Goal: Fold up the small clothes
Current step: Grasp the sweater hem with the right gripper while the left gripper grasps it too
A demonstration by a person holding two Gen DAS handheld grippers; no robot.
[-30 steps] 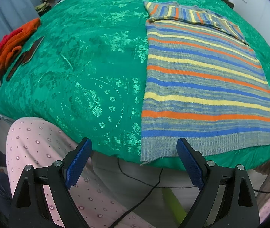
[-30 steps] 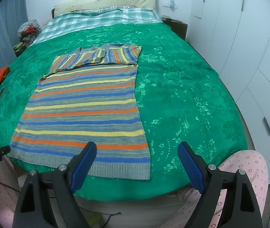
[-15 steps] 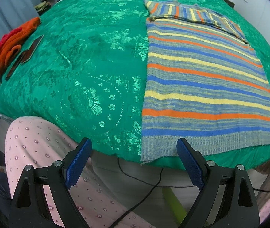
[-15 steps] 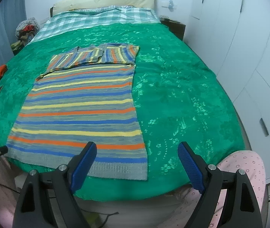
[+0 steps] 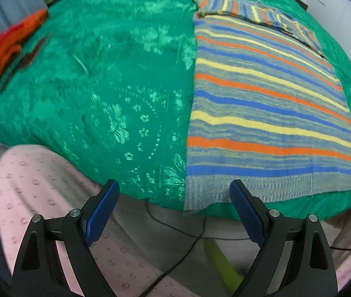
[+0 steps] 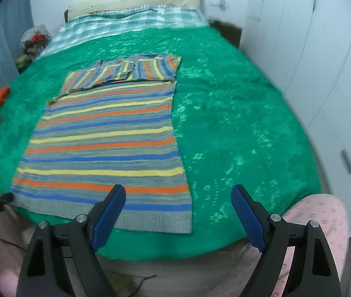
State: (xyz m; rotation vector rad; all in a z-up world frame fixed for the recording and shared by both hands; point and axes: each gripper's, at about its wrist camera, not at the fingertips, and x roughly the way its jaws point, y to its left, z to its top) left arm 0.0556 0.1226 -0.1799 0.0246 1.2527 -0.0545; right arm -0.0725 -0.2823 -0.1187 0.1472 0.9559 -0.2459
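Note:
A striped knit sweater [image 5: 262, 94] in grey, blue, yellow and orange lies flat on the green bedspread [image 5: 116, 79], sleeves folded across its far end, ribbed hem at the near bed edge. It also shows in the right wrist view [image 6: 111, 138]. My left gripper [image 5: 174, 191] is open and empty, just off the bed edge by the hem's left corner. My right gripper [image 6: 178, 193] is open and empty, just short of the hem's right corner.
An orange garment [image 5: 10, 42] and a dark flat object lie at the bed's left side. A checked sheet [image 6: 131, 22] and pillow are at the head. White wardrobe doors [image 6: 323, 74] stand to the right. A cable [image 5: 175, 264] runs on the floor. Pink pyjama legs flank the grippers.
Both grippers have moved forward towards the sweater's hem, which looms larger now. Both stay open. The sweater has not moved.

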